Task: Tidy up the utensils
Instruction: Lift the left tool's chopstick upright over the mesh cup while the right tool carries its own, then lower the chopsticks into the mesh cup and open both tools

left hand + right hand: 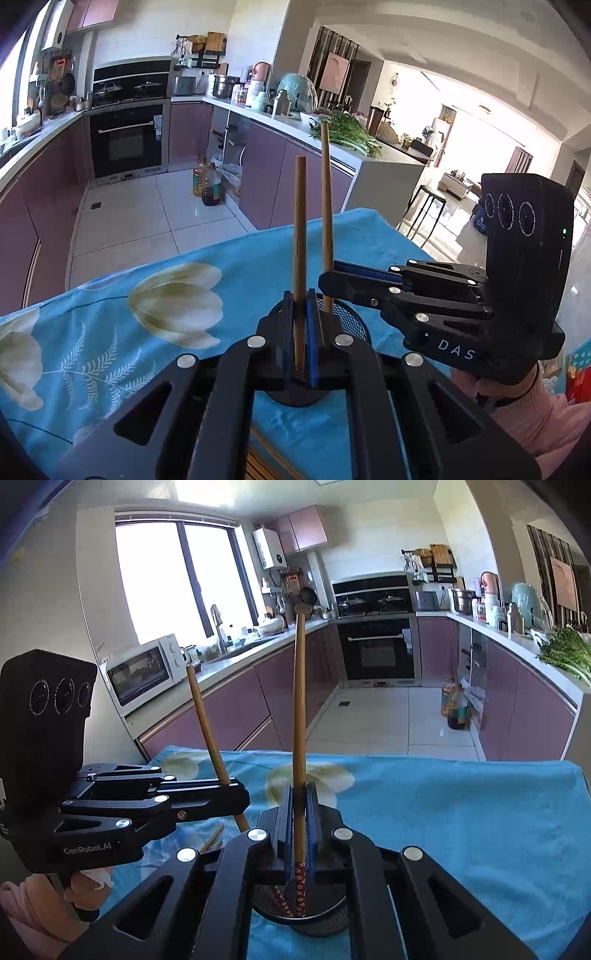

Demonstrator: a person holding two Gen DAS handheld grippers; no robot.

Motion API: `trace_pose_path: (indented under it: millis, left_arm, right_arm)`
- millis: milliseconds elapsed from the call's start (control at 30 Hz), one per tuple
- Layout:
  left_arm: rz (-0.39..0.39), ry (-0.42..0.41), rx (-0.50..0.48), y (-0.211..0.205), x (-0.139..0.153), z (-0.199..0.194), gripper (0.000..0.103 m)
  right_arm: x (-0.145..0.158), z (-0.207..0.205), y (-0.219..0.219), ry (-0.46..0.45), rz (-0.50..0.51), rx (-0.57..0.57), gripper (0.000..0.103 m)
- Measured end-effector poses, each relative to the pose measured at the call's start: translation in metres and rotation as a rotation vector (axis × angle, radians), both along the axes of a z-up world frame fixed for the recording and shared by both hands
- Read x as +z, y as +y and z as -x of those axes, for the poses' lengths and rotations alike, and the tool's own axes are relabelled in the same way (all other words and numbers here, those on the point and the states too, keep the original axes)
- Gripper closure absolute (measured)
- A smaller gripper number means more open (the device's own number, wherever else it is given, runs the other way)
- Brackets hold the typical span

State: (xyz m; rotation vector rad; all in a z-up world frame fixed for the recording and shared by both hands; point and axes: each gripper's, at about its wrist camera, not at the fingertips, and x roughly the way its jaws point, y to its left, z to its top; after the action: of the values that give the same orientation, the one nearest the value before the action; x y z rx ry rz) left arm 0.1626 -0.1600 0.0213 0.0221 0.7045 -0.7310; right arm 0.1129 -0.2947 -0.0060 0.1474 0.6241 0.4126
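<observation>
Two chopsticks stand upright, one clamped in the left hand-held gripper, one clamped in the right hand-held gripper. Below both sits one black mesh holder on the blue-clothed table; two loose chopsticks lie left of the right hand-held gripper.

Home kitchen, built-in oven under hob, purple base cabinets, microwave, sink tap beneath window.

"DAS" on the right tongs, "GenRobot.AI" on the left tongs.
</observation>
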Motion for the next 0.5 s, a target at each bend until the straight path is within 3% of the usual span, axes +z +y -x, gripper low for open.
trace_pose_path:
  millis: [500]
  left_arm:
    - [0.005,-0.004,0.061,0.012,-0.005,-0.011,0.091]
  right_arm:
    - [-0.011,-0.018,0.007,0.065,0.025,-0.044,0.093]
